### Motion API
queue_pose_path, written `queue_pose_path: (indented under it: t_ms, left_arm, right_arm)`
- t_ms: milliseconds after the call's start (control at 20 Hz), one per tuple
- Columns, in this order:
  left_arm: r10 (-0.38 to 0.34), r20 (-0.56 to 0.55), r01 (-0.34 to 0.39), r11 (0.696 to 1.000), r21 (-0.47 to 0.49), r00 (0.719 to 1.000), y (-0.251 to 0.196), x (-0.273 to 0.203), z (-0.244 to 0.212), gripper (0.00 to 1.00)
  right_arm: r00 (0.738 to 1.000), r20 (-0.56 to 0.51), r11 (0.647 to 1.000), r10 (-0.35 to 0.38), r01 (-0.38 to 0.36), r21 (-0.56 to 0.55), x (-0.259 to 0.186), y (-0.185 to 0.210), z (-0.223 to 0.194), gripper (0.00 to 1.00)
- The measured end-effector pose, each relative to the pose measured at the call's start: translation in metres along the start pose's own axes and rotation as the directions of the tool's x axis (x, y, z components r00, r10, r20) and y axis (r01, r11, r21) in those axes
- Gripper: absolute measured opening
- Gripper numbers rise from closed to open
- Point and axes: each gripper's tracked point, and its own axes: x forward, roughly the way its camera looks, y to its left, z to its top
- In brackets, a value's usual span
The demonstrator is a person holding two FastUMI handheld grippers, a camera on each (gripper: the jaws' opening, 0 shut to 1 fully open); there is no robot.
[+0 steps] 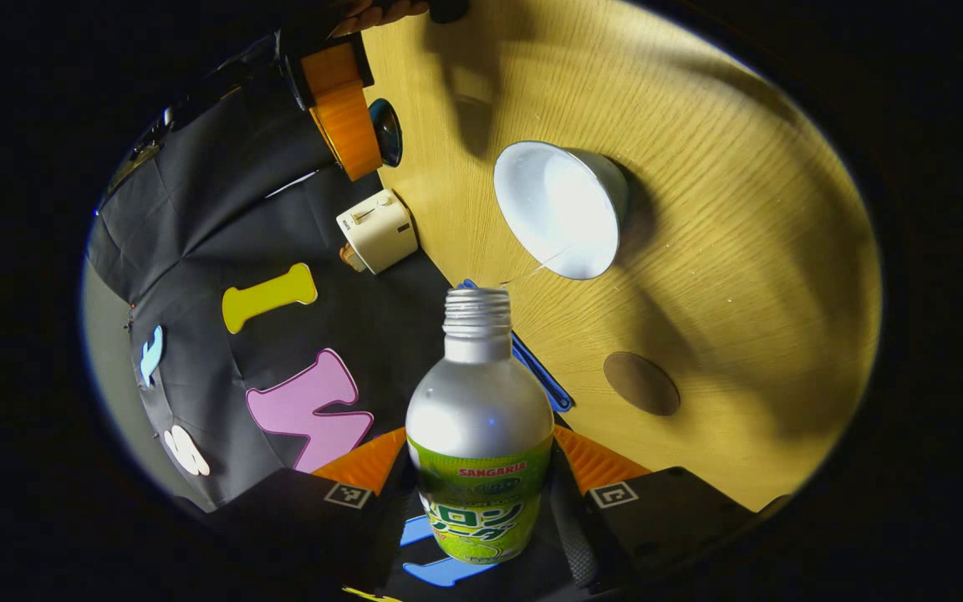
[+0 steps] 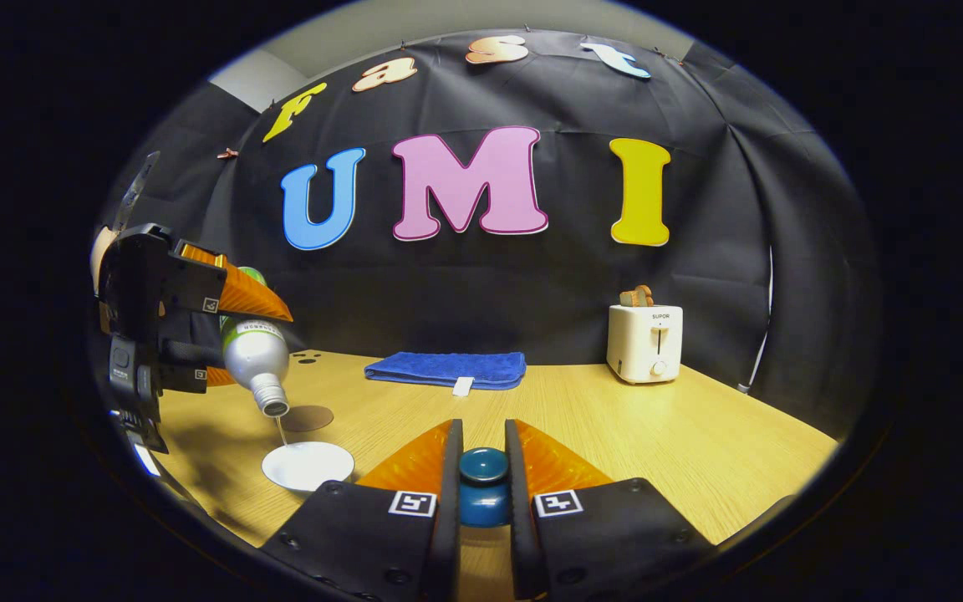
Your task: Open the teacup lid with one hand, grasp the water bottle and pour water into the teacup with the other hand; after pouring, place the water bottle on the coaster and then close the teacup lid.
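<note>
My left gripper (image 1: 481, 493) is shut on a silver water bottle (image 1: 479, 435) with a green label. The bottle is uncapped and tipped mouth-down toward the white teacup (image 1: 561, 207). A thin stream of water runs from its mouth into the cup. In the right gripper view the same tilted bottle (image 2: 254, 355) pours into the teacup (image 2: 308, 465) at lower left, held by the left gripper (image 2: 197, 322). My right gripper (image 2: 482, 485) is shut on the dark blue teacup lid (image 2: 482, 485), held above the table. A round brown coaster (image 1: 641, 383) lies on the table near the cup.
A white toaster (image 2: 645, 343) stands at the back right of the wooden table (image 2: 699, 435). A folded blue towel (image 2: 446, 369) lies along the back edge. A person's hand (image 1: 377, 12) holds the right gripper (image 1: 348, 117) with the lid, past the cup.
</note>
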Motion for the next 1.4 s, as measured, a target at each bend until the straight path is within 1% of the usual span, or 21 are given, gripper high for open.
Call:
queue_pose_path:
  t_ms: [300, 450, 550, 750, 850, 900, 950, 1000, 1100, 1250, 1300, 1350, 1400]
  left_arm:
    - [0.005, 0.008, -0.005, 1.000, 0.006, 1.000, 0.002, 0.000, 0.003, 0.79]
    - [0.010, 0.010, -0.010, 1.000, -0.002, 1.000, 0.001, 0.000, 0.005, 0.79]
    - [0.017, 0.017, -0.017, 1.000, -0.023, 1.000, 0.000, 0.000, 0.007, 0.79]
    - [0.040, 0.020, -0.037, 0.987, -0.157, 0.999, -0.001, -0.002, 0.005, 0.79]
    - [0.063, 0.023, -0.054, 0.963, -0.265, 0.998, 0.000, -0.004, 0.003, 0.79]
    - [0.073, 0.021, -0.062, 0.941, -0.333, 0.997, 0.002, -0.005, 0.003, 0.79]
    - [0.084, 0.011, -0.072, 0.907, -0.415, 0.996, 0.005, -0.007, 0.000, 0.79]
    - [0.095, 0.005, -0.080, 0.859, -0.505, 0.995, 0.006, -0.009, 0.000, 0.79]
    - [0.137, -0.021, -0.116, 0.739, -0.663, 0.990, 0.015, -0.013, -0.006, 0.79]
    - [0.194, -0.085, -0.178, 0.539, -0.823, 0.977, 0.024, -0.016, -0.024, 0.78]
    - [0.208, -0.119, -0.204, 0.455, -0.867, 0.971, 0.024, -0.014, -0.029, 0.78]
    - [0.220, -0.162, -0.232, 0.347, -0.909, 0.962, 0.025, -0.013, -0.036, 0.78]
    - [0.223, -0.204, -0.253, 0.216, -0.943, 0.953, 0.025, -0.005, -0.045, 0.78]
  right_arm:
    - [1.000, 0.000, 1.000, 0.000, 0.000, 0.000, 0.000, 0.000, 0.000, 0.28]
    - [1.000, 0.000, 1.000, 0.000, 0.000, 0.000, 0.000, 0.000, 0.000, 0.28]
    - [1.000, 0.000, 1.000, 0.000, 0.000, 0.000, -0.001, 0.000, 0.000, 0.28]
    - [1.000, 0.000, 1.000, -0.001, 0.001, 0.000, 0.000, 0.000, 0.000, 0.28]
    - [1.000, 0.000, 1.000, -0.001, 0.001, 0.000, -0.001, 0.000, 0.000, 0.28]
    - [1.000, 0.000, 1.000, -0.001, 0.001, 0.000, 0.000, 0.000, 0.000, 0.28]
    - [1.000, 0.000, 1.000, 0.000, 0.000, 0.000, 0.000, 0.000, 0.000, 0.28]
    - [1.000, 0.000, 1.000, 0.000, 0.000, 0.000, 0.000, 0.000, 0.000, 0.28]
    - [1.000, 0.000, 1.000, 0.000, 0.000, 0.000, 0.000, 0.000, 0.000, 0.28]
    - [1.000, 0.000, 1.000, 0.000, 0.000, 0.000, 0.000, 0.000, 0.001, 0.28]
    - [1.000, 0.000, 1.000, 0.000, 0.000, 0.000, 0.000, 0.000, 0.001, 0.28]
    - [1.000, 0.000, 1.000, 0.000, 0.000, 0.000, 0.000, 0.001, 0.000, 0.28]
    - [1.000, 0.001, 1.000, 0.000, 0.000, 0.000, 0.000, 0.001, 0.000, 0.28]
